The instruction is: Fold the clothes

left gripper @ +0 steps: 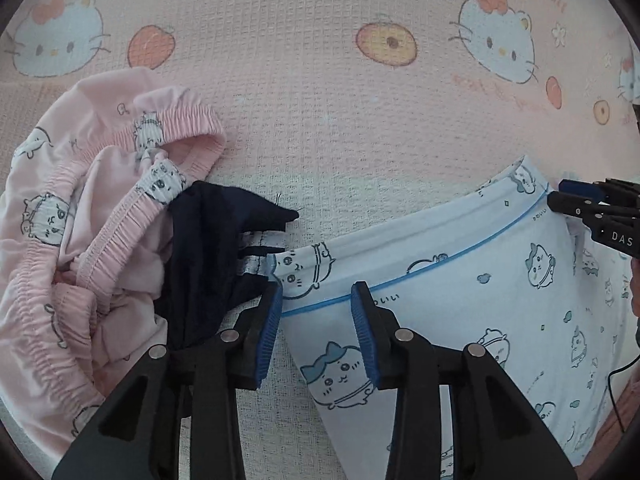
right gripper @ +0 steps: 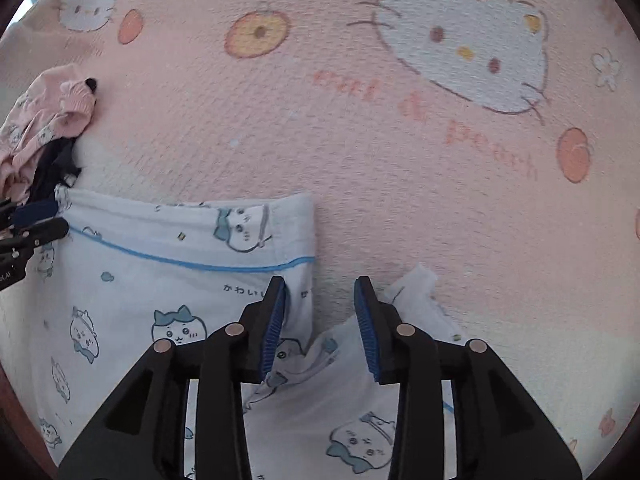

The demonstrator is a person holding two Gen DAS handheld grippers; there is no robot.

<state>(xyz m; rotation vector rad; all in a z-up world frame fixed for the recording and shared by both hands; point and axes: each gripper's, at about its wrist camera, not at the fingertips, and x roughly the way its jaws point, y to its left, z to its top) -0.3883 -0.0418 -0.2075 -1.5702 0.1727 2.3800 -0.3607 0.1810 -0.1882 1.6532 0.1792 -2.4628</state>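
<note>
Grippers low over blue-print garment, left gripper spread wide, right gripper likewise unclenched

Light blue cartoon-print garment lying flat, cuffed edge with blue piping facing away; pink garment and navy garment lying crumpled just left.

Pale blue cartoon-print garment, pink cartoon-print clothes, navy cloth, peach cat-print blanket
</note>
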